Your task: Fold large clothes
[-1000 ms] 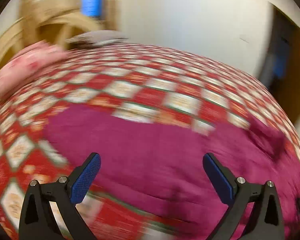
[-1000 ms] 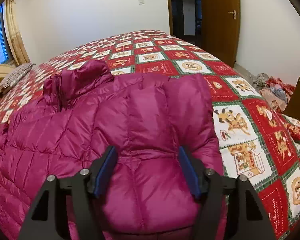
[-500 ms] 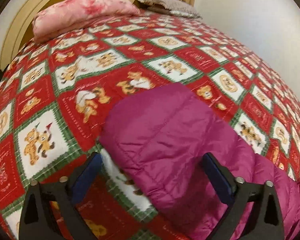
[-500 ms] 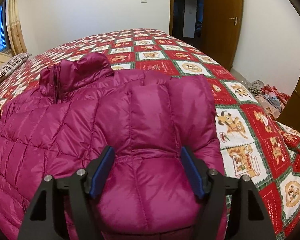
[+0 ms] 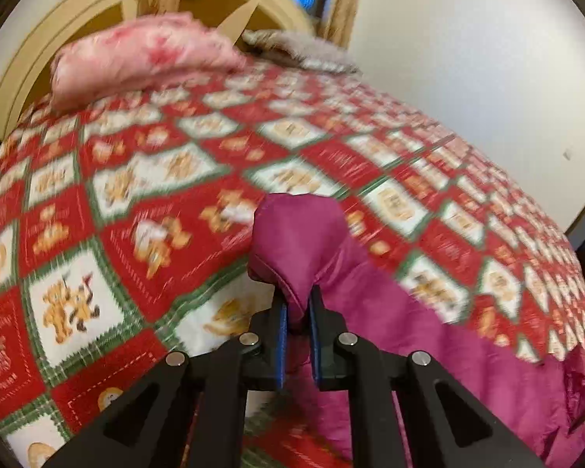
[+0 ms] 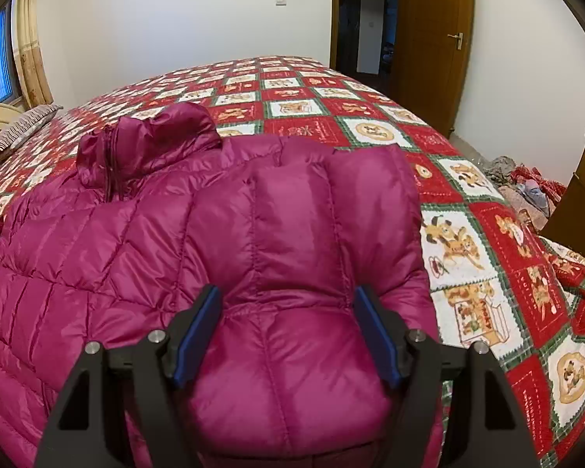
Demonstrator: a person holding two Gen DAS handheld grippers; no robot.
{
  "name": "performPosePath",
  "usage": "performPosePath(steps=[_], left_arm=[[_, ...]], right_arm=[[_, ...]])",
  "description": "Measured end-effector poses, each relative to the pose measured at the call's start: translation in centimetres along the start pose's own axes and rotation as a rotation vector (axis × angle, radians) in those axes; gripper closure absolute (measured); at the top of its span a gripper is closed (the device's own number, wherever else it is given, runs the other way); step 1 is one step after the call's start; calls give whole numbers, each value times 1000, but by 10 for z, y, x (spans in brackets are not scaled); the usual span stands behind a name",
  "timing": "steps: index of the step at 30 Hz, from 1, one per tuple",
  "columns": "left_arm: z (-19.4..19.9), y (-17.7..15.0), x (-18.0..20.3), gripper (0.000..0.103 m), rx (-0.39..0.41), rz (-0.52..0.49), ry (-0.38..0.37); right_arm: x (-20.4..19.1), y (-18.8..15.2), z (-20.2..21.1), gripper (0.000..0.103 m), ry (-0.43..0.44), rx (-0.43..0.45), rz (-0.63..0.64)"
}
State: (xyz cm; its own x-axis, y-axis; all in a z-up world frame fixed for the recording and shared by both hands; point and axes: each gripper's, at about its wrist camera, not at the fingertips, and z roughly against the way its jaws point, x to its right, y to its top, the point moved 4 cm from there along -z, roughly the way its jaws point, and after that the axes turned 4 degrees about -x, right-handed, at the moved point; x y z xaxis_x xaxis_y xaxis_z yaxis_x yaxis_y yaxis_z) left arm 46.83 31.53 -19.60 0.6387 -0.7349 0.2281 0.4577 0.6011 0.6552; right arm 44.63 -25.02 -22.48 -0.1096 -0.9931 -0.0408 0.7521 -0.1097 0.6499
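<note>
Pinched at the cuff: left gripper (image 5: pixel 296 312), jaws just snapped together on the end of the sleeve (image 5: pixel 304 241) of a magenta puffer jacket (image 6: pixel 199 257), fabric bunched up between the blue pads (image 5: pixel 280 335) and mushrooming above them at twelve o'clock. Stretched away toward four o'clock across the red patchwork bedspread (image 5: pixel 144 202), the rest of that sleeve; off at eleven o'clock by the headboard, a pink pillow (image 5: pixel 144 58), blurred.

Moving right: spread over the bed, the jacket's quilted body, collar (image 6: pixel 148 144) humped at ten o'clock in the right wrist view, zip showing. Lying over the torso at the centre, what looks like the other sleeve, seemingly already turned in. Straddling its padded end at six o'clock, the right gripper (image 6: pixel 288 335), jaws standing wide to either side of the bulge; whether the pads actually press the fabric, not clear. At one o'clock, a wooden door (image 6: pixel 436 43); at three o'clock on the floor, a heap of clothes (image 6: pixel 526 187).

Judged early to midway: one sleeve apparently in, the gripped one yet to be carried across, the body not yet doubled over.
</note>
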Motion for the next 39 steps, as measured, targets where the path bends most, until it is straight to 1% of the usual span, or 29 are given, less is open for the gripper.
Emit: performPosePath(steps=[2, 3, 6, 8, 9, 11, 12, 14, 15, 16, 18, 19, 22, 24, 27, 28, 30, 31, 32, 33, 34, 35, 36, 37, 38, 39], left_arm=[[22, 6, 22, 95, 63, -56, -30], [37, 8, 37, 95, 98, -89, -60], [76, 6, 74, 95, 170, -167, -152], [110, -3, 108, 95, 224, -247, -235], [129, -11, 128, 95, 255, -295, -283], [156, -28, 158, 95, 289, -372, -351], [172, -43, 178, 95, 306, -427, -398], [194, -68, 205, 94, 322, -506, -472], [206, -87, 222, 94, 323, -561, -520], [212, -102, 235, 94, 321, -601, -552], [219, -138, 261, 94, 300, -686, -606], [219, -153, 271, 94, 283, -717, -622], [211, -202, 296, 94, 202, -799, -662], [200, -231, 309, 94, 146, -860, -677], [185, -266, 316, 94, 58, -924, -676], [178, -277, 315, 93, 5, -943, -680], [167, -291, 313, 86, -85, -966, -684], [163, -297, 310, 79, -124, -972, -683], [162, -299, 308, 74, -152, -971, -689], [165, -303, 304, 72, -174, -965, -699], [169, -305, 298, 66, -191, -961, -710], [173, -304, 293, 54, -200, -960, -712], [179, -302, 286, 49, -208, -960, -709], [182, -299, 280, 39, -207, -960, -704], [187, -297, 273, 33, -202, -961, -703], [194, -290, 262, 32, -192, -966, -702]], right_arm=[[1, 0, 0, 30, 6, 2, -5], [1, 0, 0, 30, 9, 3, -8], [2, -1, 0, 30, 16, 5, -14], [2, -1, 0, 30, 19, 6, -18], [2, -1, 0, 30, 20, 7, -19], [3, -1, 0, 30, 26, 8, -24], [4, 0, 0, 30, 29, 9, -26], [4, -1, 1, 30, 34, 11, -30], [5, -1, 1, 30, 37, 12, -33], [5, 0, 1, 30, 40, 12, -35], [6, 0, 1, 30, 46, 14, -41], [6, -1, 1, 30, 50, 15, -43], [8, -1, 2, 30, 64, 19, -56], [10, -1, 2, 30, 74, 20, -65], [12, -1, 2, 30, 84, 22, -73], [12, -1, 2, 30, 86, 22, -75], [12, -1, 2, 30, 90, 23, -78], [13, 0, 2, 30, 93, 24, -81], [13, 0, 2, 30, 95, 24, -83], [13, 0, 3, 30, 97, 24, -83], [13, 0, 2, 30, 99, 24, -86], [13, 0, 2, 30, 104, 22, -89], [14, 0, 3, 30, 108, 22, -91], [16, 1, 5, 30, 120, 23, -100], [18, 2, 9, 30, 132, 22, -109], [23, 2, 17, 32, 149, 25, -127]])
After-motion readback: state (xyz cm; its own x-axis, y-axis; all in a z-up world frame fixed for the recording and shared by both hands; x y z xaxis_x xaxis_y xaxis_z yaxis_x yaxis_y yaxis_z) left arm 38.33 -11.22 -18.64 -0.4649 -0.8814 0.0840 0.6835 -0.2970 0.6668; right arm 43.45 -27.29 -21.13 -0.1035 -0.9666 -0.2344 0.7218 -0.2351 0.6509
